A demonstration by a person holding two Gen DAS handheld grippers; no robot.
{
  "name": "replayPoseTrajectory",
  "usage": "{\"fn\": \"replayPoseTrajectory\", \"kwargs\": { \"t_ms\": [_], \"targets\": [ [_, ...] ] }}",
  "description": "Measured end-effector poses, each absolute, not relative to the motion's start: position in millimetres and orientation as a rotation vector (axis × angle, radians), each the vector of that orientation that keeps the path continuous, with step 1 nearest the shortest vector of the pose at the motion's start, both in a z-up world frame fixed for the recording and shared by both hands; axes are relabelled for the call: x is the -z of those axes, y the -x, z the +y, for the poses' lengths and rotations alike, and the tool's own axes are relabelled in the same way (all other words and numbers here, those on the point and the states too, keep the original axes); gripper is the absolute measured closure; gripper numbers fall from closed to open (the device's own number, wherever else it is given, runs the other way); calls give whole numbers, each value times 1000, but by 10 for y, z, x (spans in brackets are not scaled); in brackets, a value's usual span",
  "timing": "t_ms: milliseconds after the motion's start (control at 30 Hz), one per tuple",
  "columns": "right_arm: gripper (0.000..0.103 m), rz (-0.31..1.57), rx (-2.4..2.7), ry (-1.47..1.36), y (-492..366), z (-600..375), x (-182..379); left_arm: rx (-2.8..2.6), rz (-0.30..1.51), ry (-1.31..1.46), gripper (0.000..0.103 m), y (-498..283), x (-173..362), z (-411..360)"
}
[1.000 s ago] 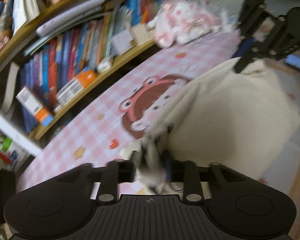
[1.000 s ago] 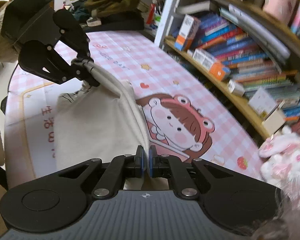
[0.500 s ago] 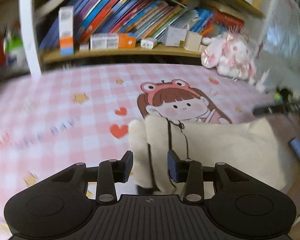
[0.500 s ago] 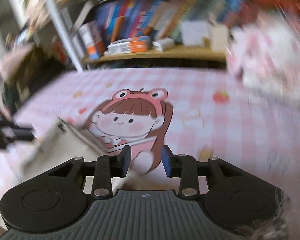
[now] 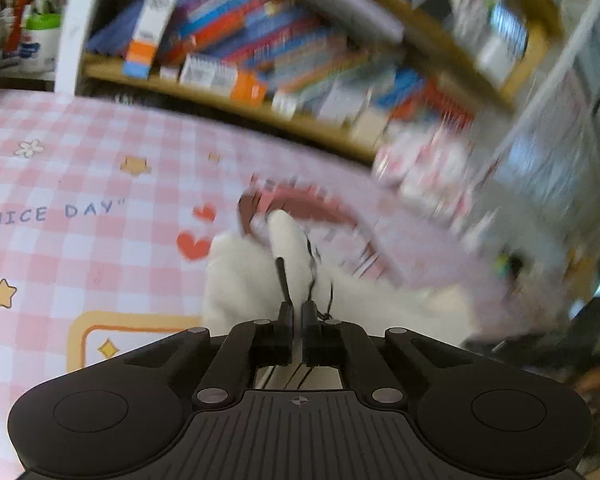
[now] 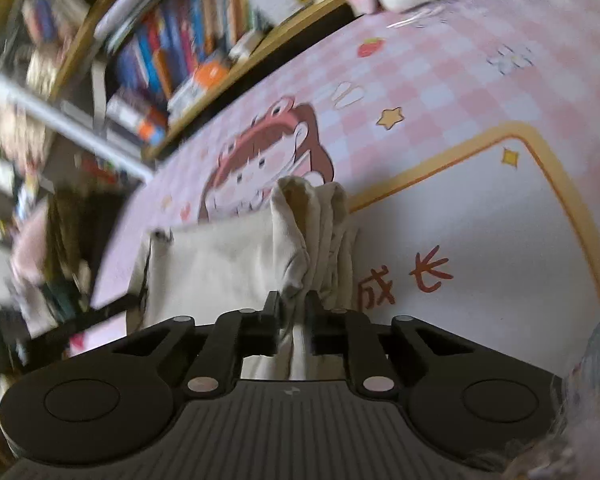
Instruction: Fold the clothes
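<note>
Cream garment [image 6: 220,264] on a pink checked mat [image 5: 80,184] covering the counter, bookshelves [image 5: 260,48] along the far side. Left tongs [image 5: 297,314] pressed nearly together, pinching a bunched end of the garment along with a thin dark cord [image 5: 280,276]. Right tongs [image 6: 292,308] likewise closed on a gathered bundle of the cloth's opposite end, folds rising just beyond the fingertips. In the right wrist view, cloth stretched flat from the pinch toward the left, ending in a dark-trimmed edge; long axis therefore running left to right between the two pairs of tongs, each holding one end. Left view heavily blurred on its right half, so the far reach of the cloth there impossible to make out. Judged from this: both ends gripped and the garment already narrowed into a band, next fold likely turning on bringing one end over the other along that axis. Neither hand clearly nearer, each at its own end; risk of the bunched layers slipping unevenly from the pinch.
</note>
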State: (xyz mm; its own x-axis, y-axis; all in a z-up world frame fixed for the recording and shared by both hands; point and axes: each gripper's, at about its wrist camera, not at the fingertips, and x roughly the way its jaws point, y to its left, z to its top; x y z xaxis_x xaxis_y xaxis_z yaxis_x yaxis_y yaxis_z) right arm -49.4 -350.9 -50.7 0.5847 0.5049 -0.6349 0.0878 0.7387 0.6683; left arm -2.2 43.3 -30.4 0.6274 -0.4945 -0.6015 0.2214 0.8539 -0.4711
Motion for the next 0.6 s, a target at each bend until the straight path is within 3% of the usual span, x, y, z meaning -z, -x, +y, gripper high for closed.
{"fn": "replayPoseTrajectory", "kwargs": {
  "t_ms": [167,333,367,467,600],
  "targets": [
    [93,951,-236,-799,472,-3536,678,364,829,420,100,8,458,501],
    [92,953,-237,-744,432,-3485,634,329,829,417,92,-43,429,495],
    [91,953,-233,-735,424,-3477,630,328,831,411,86,-61,424,489],
    [73,942,-212,-682,385,-3452,563,323,849,375,73,-118,428,458],
    [71,870,-193,-566,251,-3413,392,309,869,361,67,-179,483,428]
  ]
}}
